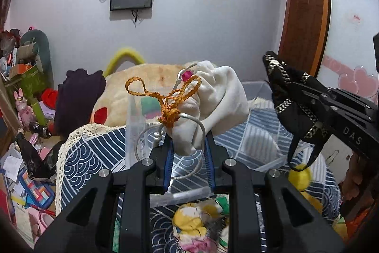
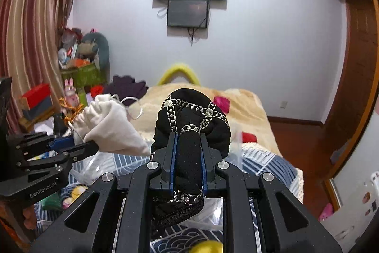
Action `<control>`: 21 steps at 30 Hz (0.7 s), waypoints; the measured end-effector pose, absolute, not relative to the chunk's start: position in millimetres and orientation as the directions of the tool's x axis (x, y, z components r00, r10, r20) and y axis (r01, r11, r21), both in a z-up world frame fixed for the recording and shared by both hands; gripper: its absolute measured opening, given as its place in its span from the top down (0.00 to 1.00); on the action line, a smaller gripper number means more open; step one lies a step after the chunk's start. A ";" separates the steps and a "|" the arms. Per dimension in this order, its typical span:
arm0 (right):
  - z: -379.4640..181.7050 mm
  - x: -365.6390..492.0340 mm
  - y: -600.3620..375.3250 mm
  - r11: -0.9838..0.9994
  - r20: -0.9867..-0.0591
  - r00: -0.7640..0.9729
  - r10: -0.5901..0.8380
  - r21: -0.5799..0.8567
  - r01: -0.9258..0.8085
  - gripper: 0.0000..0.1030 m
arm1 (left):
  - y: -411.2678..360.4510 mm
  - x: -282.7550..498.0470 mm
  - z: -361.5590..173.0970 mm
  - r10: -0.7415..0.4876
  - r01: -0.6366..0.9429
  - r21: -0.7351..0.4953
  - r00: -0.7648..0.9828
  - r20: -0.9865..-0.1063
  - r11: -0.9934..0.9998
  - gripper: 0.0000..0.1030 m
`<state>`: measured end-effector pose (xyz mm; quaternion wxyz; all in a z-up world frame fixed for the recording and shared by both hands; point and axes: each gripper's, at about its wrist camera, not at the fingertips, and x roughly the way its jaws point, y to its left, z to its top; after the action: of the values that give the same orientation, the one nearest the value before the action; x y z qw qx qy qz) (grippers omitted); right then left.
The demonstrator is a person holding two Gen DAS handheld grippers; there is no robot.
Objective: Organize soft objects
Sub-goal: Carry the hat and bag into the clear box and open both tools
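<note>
My left gripper point(image 1: 188, 141) is shut on a white cloth pouch point(image 1: 213, 98) with an orange braided cord point(image 1: 165, 98) and a silver string, held up above the bed. The pouch also shows in the right wrist view point(image 2: 111, 125), held by the left gripper point(image 2: 83, 146). My right gripper point(image 2: 188, 153) is shut on a black fabric item with silver chain trim point(image 2: 194, 110), held in the air. It also shows at the right of the left wrist view point(image 1: 291, 96), in the right gripper point(image 1: 296, 91).
A clear plastic bin point(image 1: 260, 91) sits on the blue patterned bedspread point(image 1: 94, 158). A floral cloth point(image 1: 199, 224) and yellow plush items point(image 1: 300, 174) lie below. A beige blanket point(image 2: 246, 106) covers the far bed. Clutter fills the left floor point(image 1: 21, 170).
</note>
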<state>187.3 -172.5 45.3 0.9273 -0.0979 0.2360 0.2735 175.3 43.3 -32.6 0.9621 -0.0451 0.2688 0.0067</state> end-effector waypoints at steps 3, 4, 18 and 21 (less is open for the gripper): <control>30.6 195.3 -166.8 0.823 -0.549 0.705 0.449 -0.054 -0.565 0.86 | 44.2 187.1 -41.2 -0.014 -0.035 -0.077 0.833 -0.553 0.996 0.77; 26.6 198.4 -166.0 0.820 -0.569 0.690 0.447 -0.048 -0.570 0.86 | 44.6 191.0 -43.7 -0.017 -0.032 -0.077 0.826 -0.564 0.997 0.77; 23.3 203.7 -168.8 0.824 -0.632 0.667 0.395 -0.078 -0.562 0.62 | 30.1 200.4 -56.7 -0.013 -0.010 -0.033 0.785 -0.619 0.999 0.63; 29.5 201.6 -170.4 0.822 -0.619 0.671 0.408 -0.071 -0.565 0.53 | 28.5 194.5 -50.3 -0.013 -0.009 -0.033 0.795 -0.607 0.999 0.54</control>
<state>201.6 -170.4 29.5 0.9049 -0.1295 0.3033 0.2690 194.5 28.5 -50.3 0.9471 -0.0170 0.3205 -0.0012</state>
